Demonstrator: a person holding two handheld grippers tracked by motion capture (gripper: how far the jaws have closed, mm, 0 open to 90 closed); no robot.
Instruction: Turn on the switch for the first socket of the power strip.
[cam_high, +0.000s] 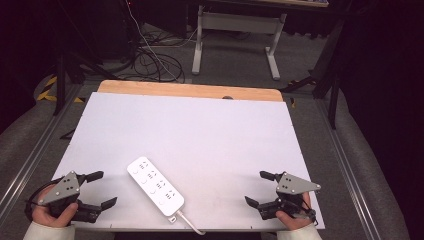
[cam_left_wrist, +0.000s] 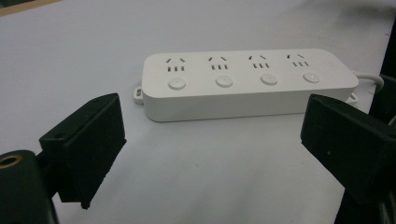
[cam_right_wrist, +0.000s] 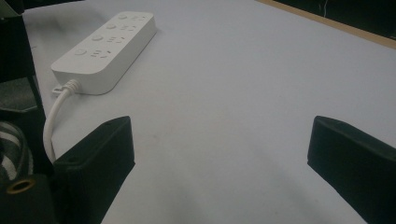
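Left gripper (cam_high: 103, 190): jaws spread wide, nothing between them; pads are matte black, blocky, with squared edges, and a grey three-cornered plate with small holes sits on top. The person's hand wraps the body from behind, a white sleeve cuff at the wrist. Directly ahead of this gripper, just beyond the jaw tips and not touching them, lies the power strip (cam_left_wrist: 243, 81), broadside to the jaws in the left gripper view. It is a white, smooth, faintly glossy plastic bar with rounded corners, carrying four socket groups in a row, each with a round push button beside it; small mounting tabs stick out at both ends. No lettering or brand mark can be read on it. A white round cord (cam_right_wrist: 52, 119) leaves the end nearer the person and runs off the near table edge, its far part cut off. Right gripper (cam_high: 261, 189): jaws likewise wide apart and empty, same black pads and grey plate, resting low over the table well to the strip's other side. Table (cam_high: 200, 130): flat, matte, pale grey-white sheet over a wooden board whose light-brown strip shows along the far edge. Beyond it, the floor with cables and a desk frame is dim and hard to make out.
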